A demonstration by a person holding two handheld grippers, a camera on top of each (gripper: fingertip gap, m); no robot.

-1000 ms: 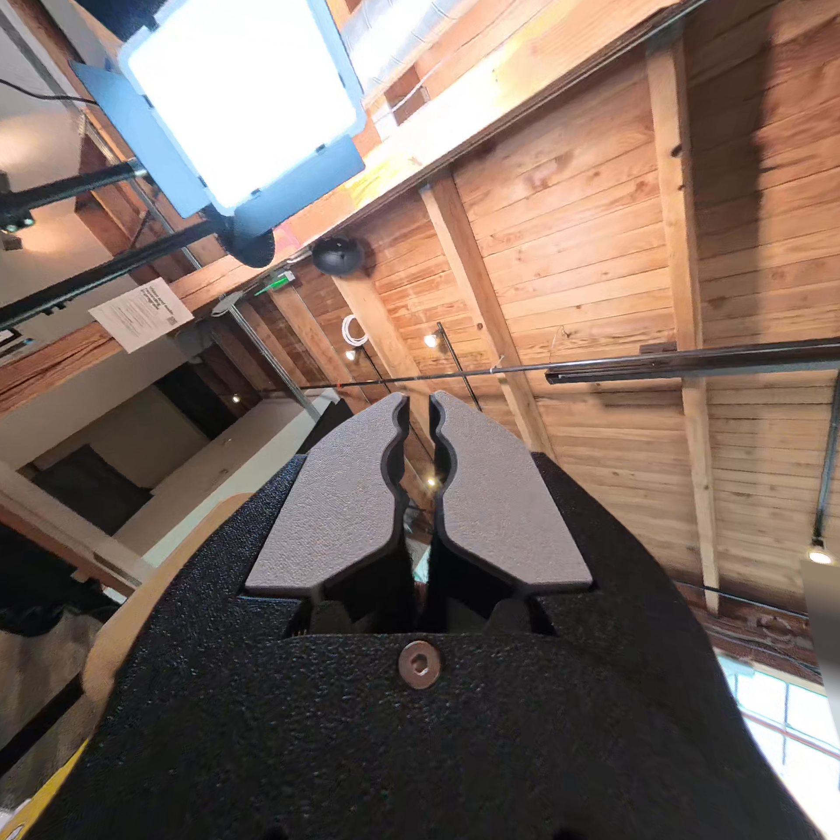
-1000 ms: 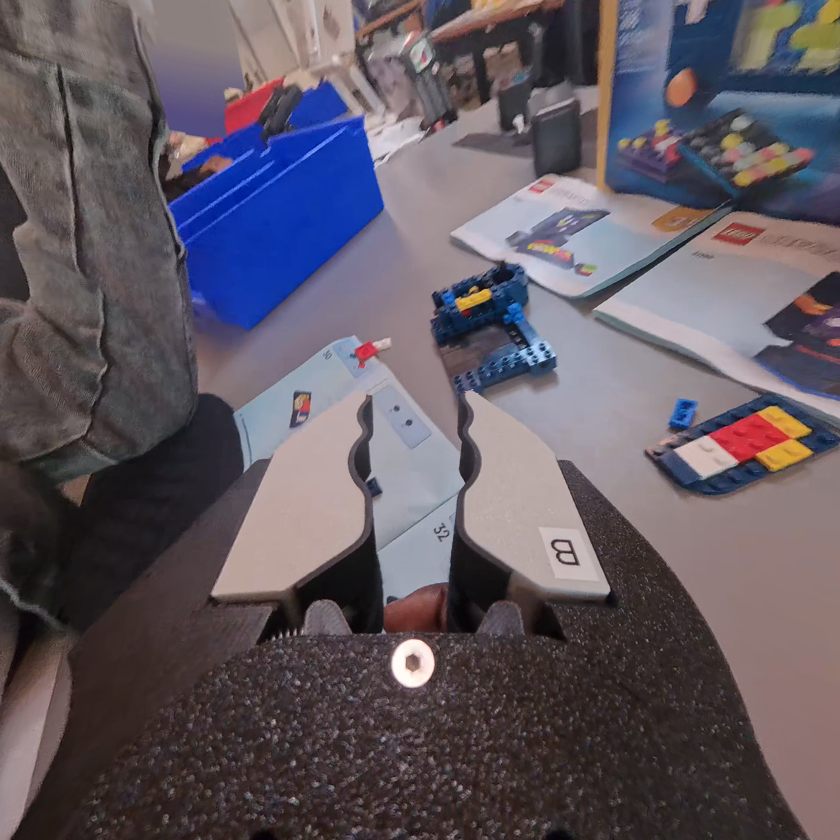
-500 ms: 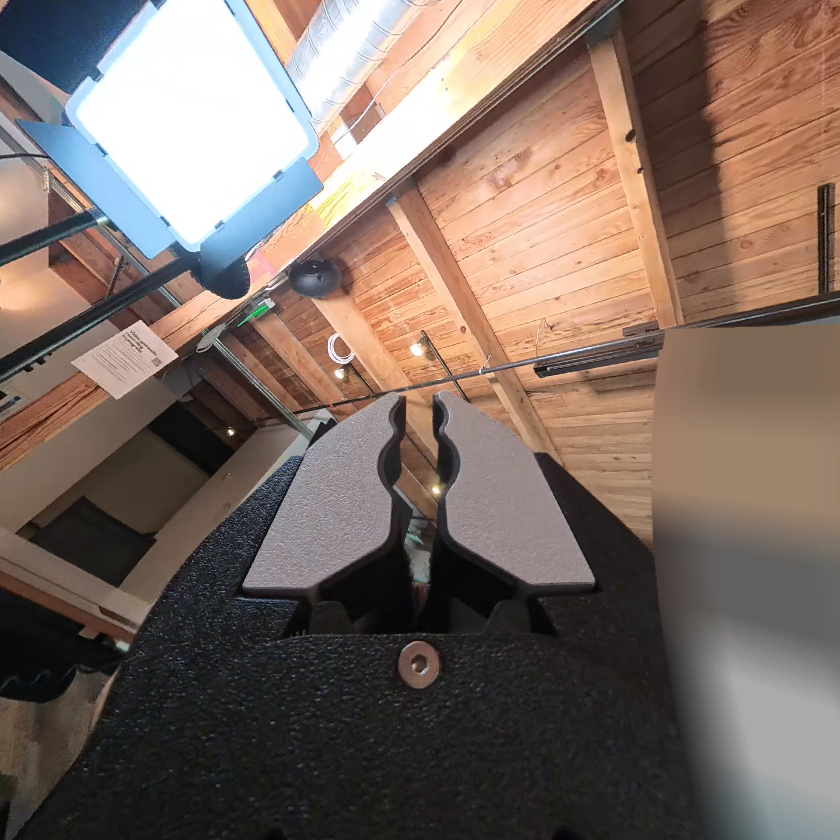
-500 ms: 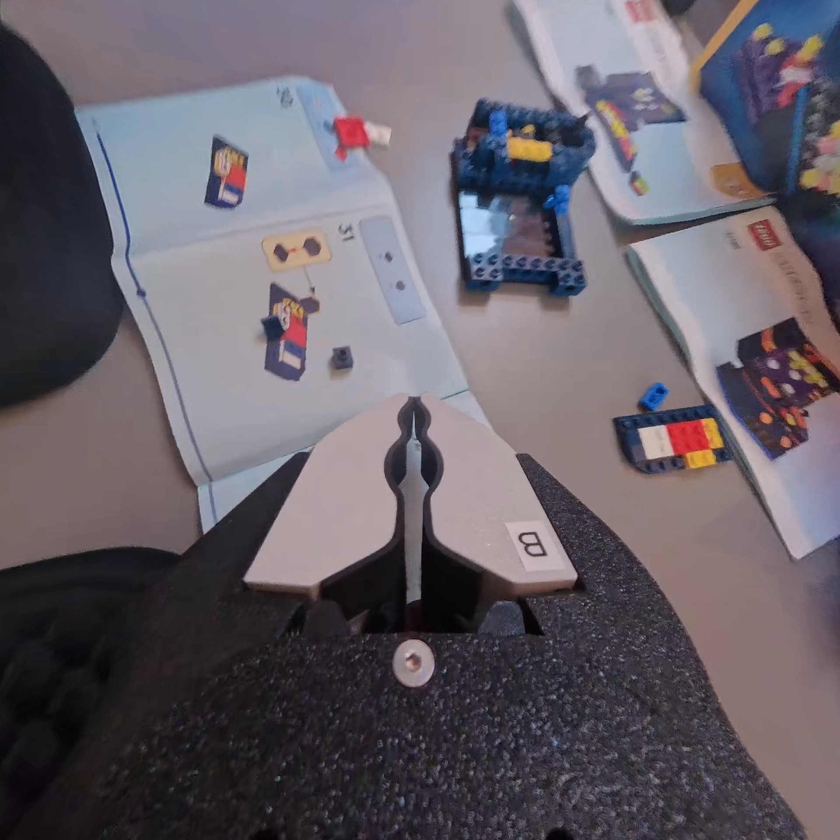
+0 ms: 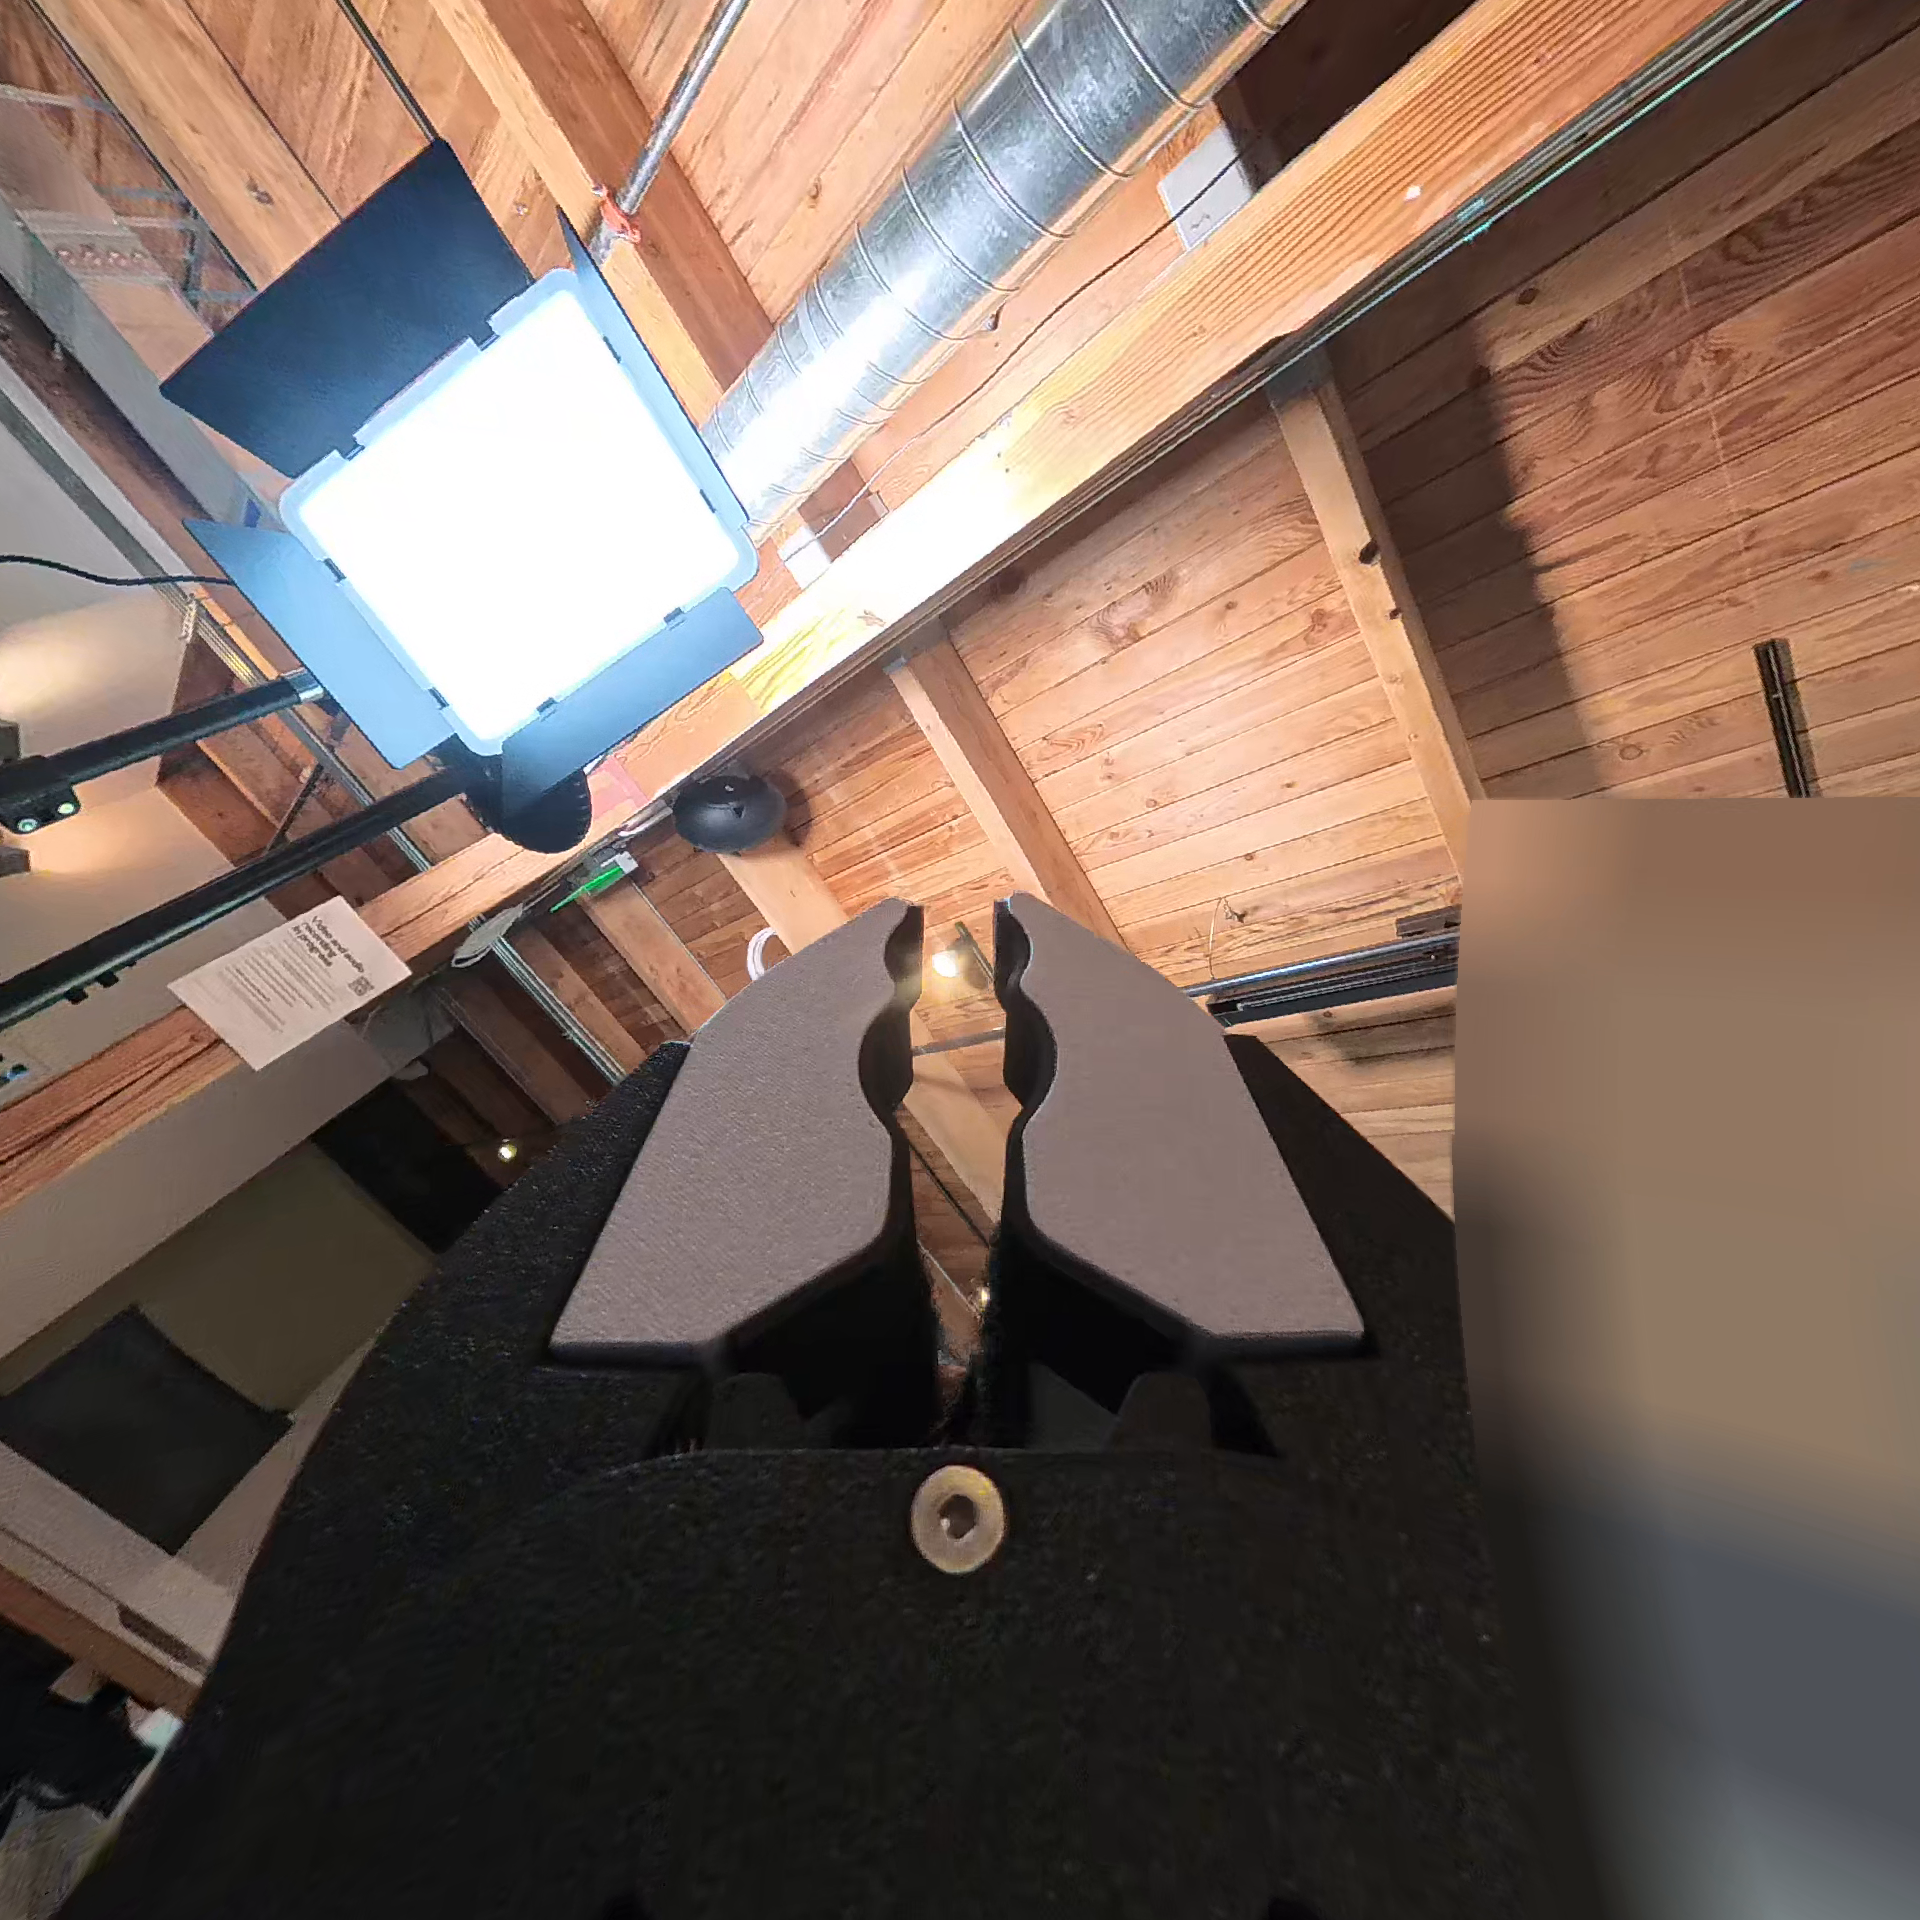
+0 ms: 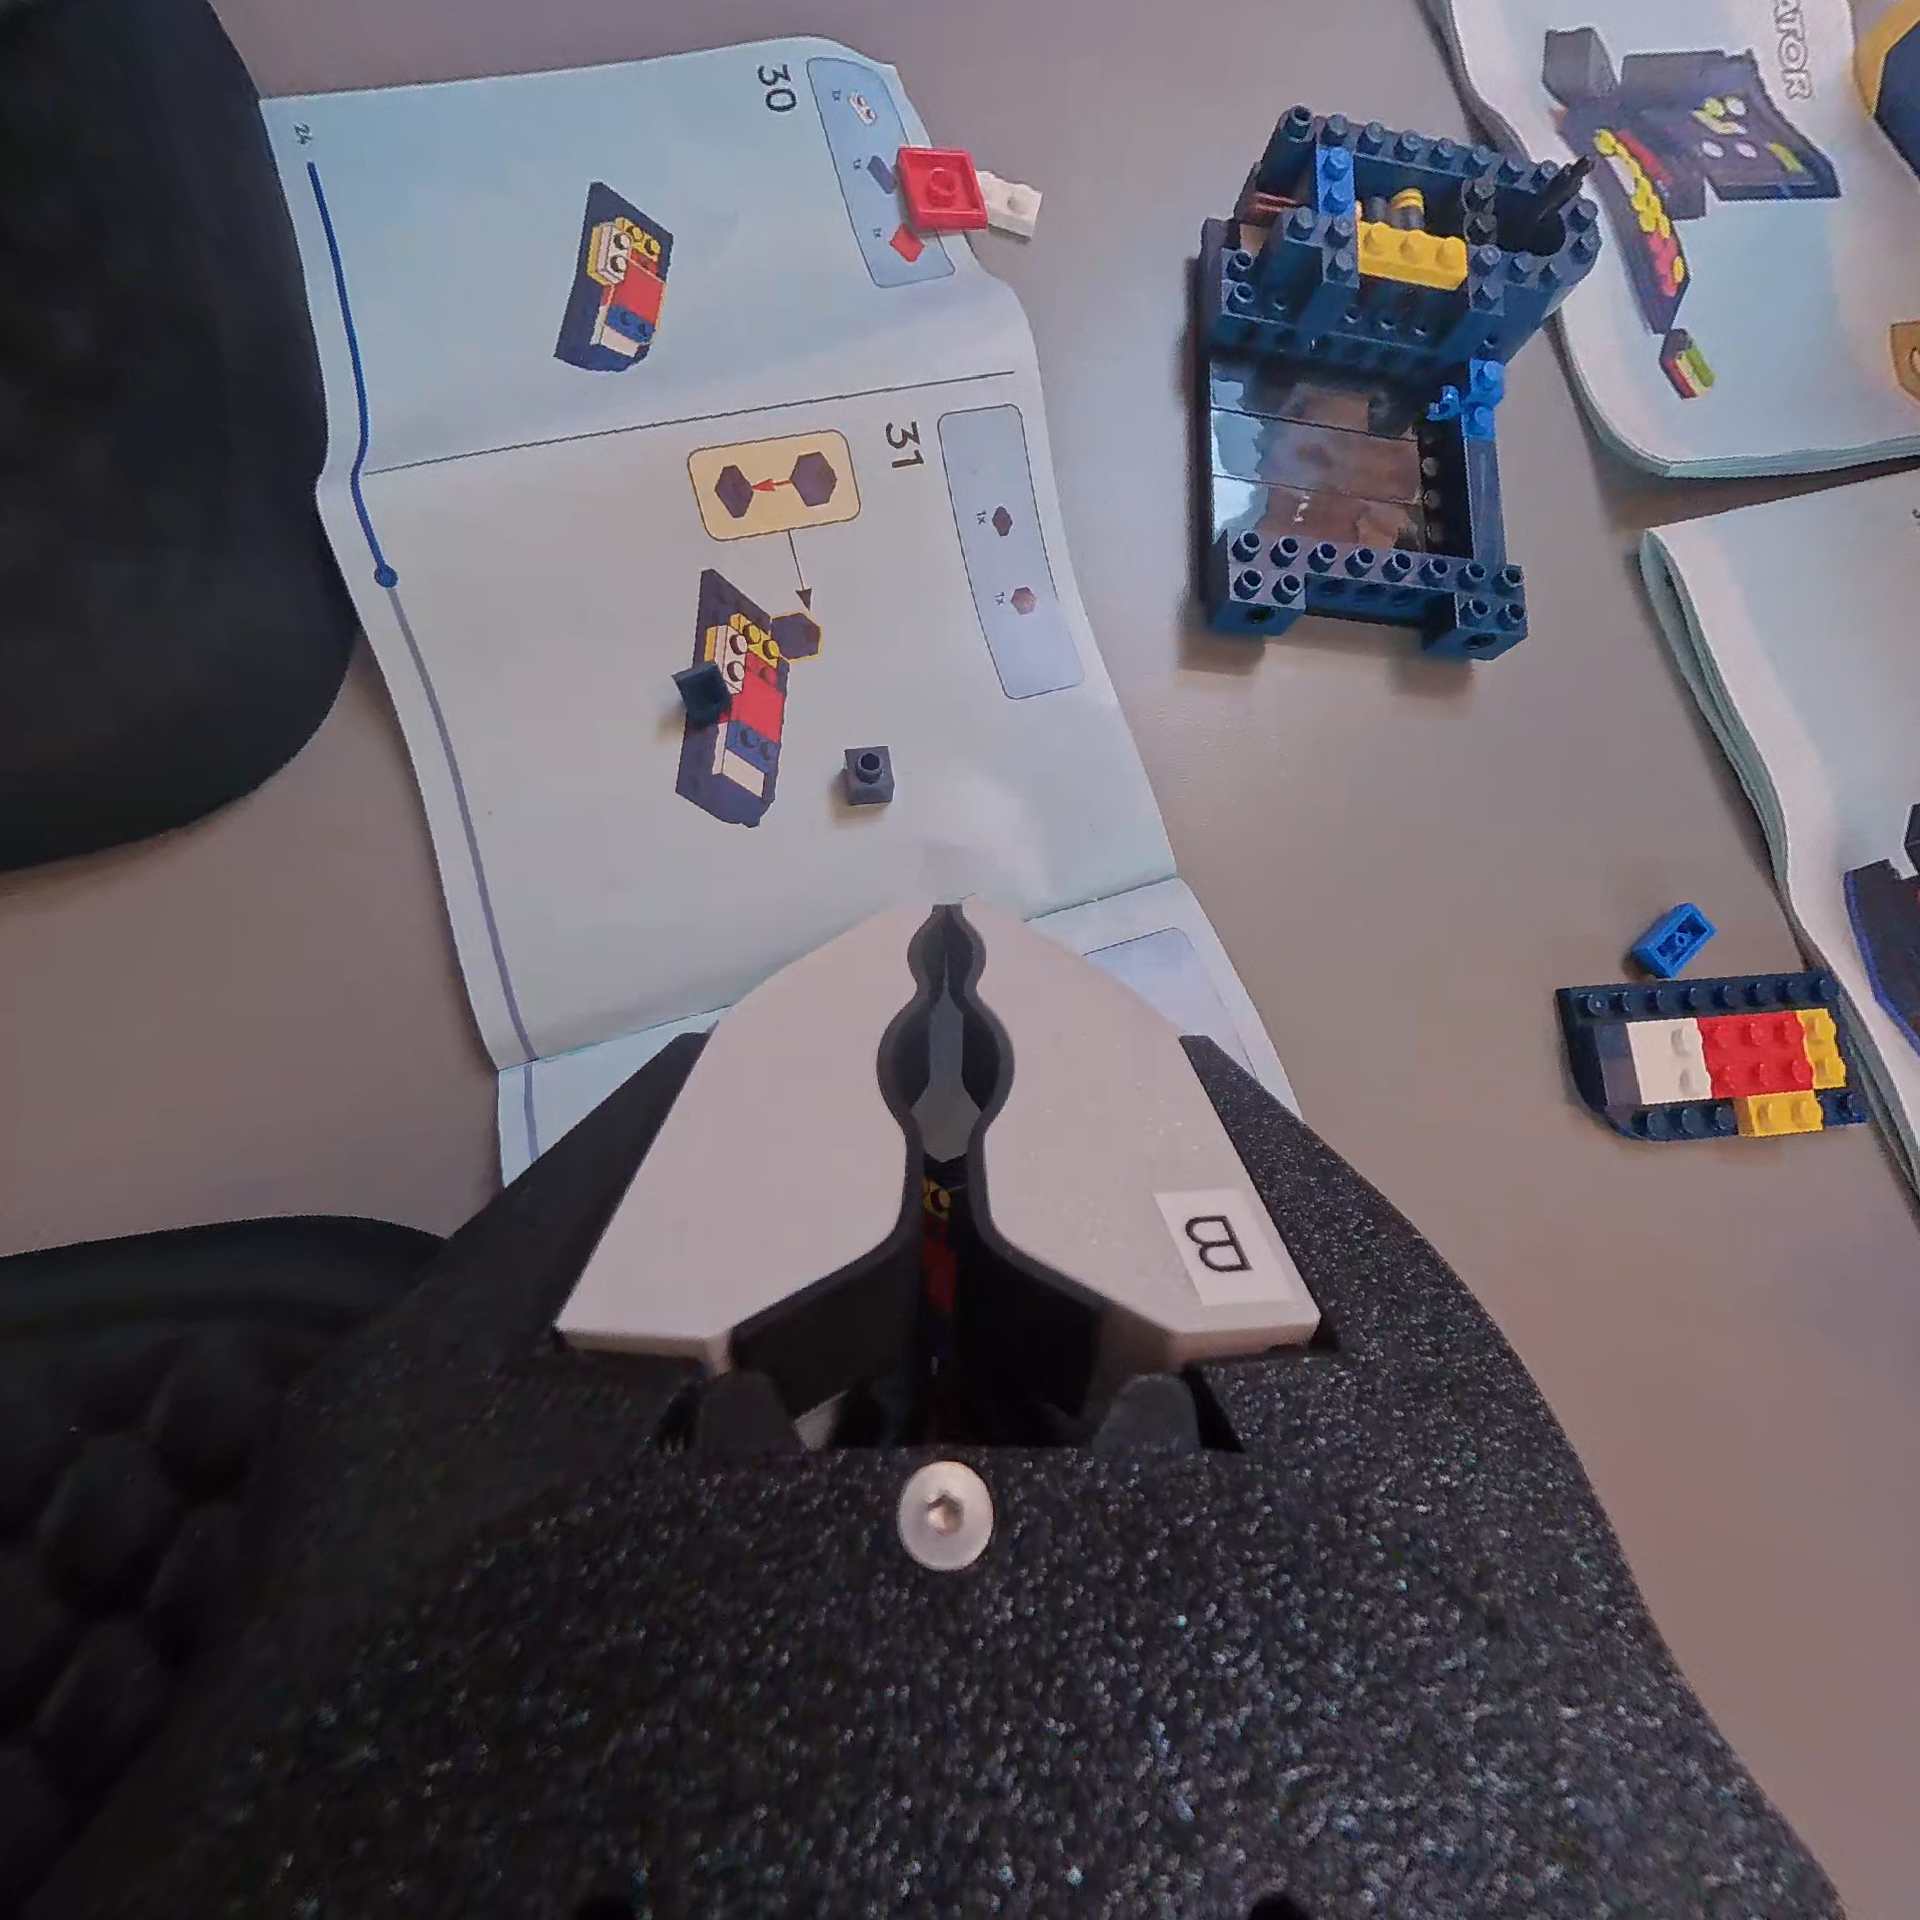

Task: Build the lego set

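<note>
Grey right claw (image 6: 948,914) is pressed together, empty, above the open instruction booklet (image 6: 644,416) on the worktop (image 6: 1299,831); nearest is a dark single-stud brick (image 6: 865,775). Left claw (image 5: 956,925) is slightly apart, empty, aimed at the wooden ceiling (image 5: 1247,675).

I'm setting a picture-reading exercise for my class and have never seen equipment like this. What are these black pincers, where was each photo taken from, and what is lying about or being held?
Each photo comes from a camera mounted on a hand-held two-finger gripper, looking along its fingers. The left gripper points up at a wooden ceiling and a bright lamp panel; its fingers stand slightly apart, with nothing between them. The right gripper points down at a grey table, fingers closed, nothing visibly held at the tips. On the table: an open instruction booklet, a dark blue brick frame, a small brick plate and loose bricks.
</note>
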